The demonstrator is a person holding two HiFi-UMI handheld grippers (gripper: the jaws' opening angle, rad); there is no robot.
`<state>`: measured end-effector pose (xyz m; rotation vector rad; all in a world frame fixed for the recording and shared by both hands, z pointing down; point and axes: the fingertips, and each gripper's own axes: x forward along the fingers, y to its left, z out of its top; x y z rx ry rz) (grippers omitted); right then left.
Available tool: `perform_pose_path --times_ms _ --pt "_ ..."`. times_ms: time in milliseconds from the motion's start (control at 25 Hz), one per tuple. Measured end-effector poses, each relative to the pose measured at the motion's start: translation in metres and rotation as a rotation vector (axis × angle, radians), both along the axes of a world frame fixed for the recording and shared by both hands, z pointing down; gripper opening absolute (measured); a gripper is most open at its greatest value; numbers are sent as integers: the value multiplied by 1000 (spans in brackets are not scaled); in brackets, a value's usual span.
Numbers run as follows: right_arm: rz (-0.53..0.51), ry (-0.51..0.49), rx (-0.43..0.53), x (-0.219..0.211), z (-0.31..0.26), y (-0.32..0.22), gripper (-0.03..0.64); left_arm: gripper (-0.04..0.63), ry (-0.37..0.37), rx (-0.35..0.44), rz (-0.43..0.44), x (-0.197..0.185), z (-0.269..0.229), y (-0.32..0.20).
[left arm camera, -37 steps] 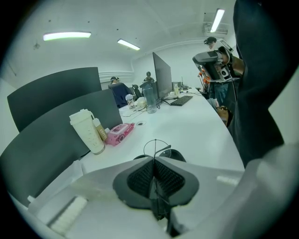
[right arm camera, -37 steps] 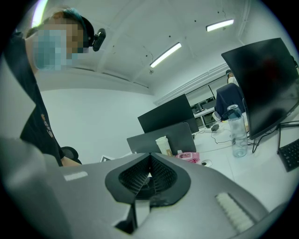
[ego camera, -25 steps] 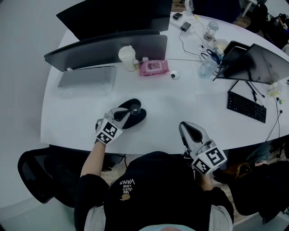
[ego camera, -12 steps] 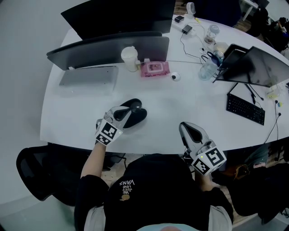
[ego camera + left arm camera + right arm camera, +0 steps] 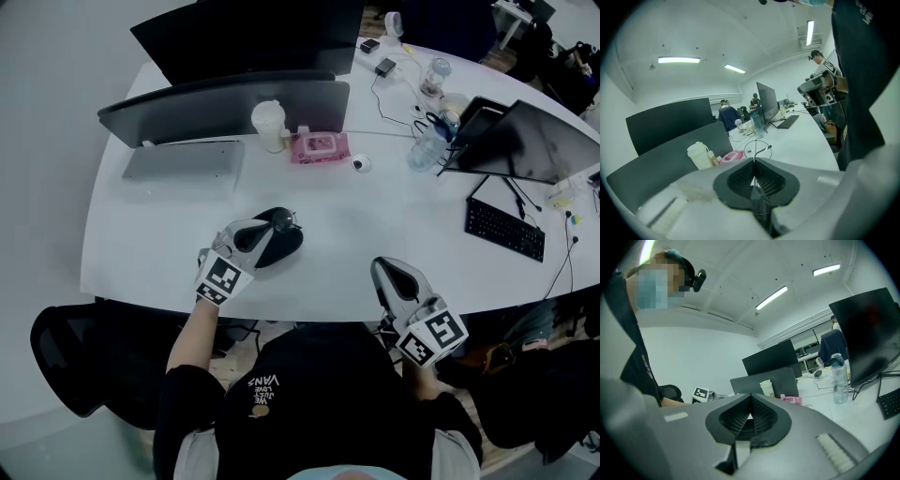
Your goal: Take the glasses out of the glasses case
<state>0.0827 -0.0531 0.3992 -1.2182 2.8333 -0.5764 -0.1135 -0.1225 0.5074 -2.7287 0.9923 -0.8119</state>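
A black glasses case [image 5: 282, 247] lies on the white table [image 5: 375, 211], left of centre near the front edge. My left gripper [image 5: 270, 229] hovers over the case's left end, shut on thin wire-framed glasses [image 5: 285, 222]. In the left gripper view the jaws of this gripper [image 5: 753, 162] pinch the frame, and a round lens [image 5: 762, 150] sticks out just beyond the tips. The case itself is hidden there. My right gripper [image 5: 383, 266] rests at the table's front edge, well right of the case, shut with nothing in it; the right gripper view shows its jaws [image 5: 750, 397] closed together.
Two dark monitors [image 5: 225, 103] stand at the back, with a white cup [image 5: 268, 123] and a pink wipes pack [image 5: 317, 146] before them. At right are another monitor [image 5: 534, 141], a keyboard [image 5: 504, 230] and a water bottle [image 5: 427, 145]. A black chair [image 5: 80, 361] is at lower left.
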Motion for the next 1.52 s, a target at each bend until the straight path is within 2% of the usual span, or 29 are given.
perform_pose_path --times_ms 760,1520 --pt "5 26 33 0 -13 8 -2 7 147 60 -23 10 -55 14" --pt "49 32 60 10 -19 10 -2 8 251 103 -67 8 -98 34"
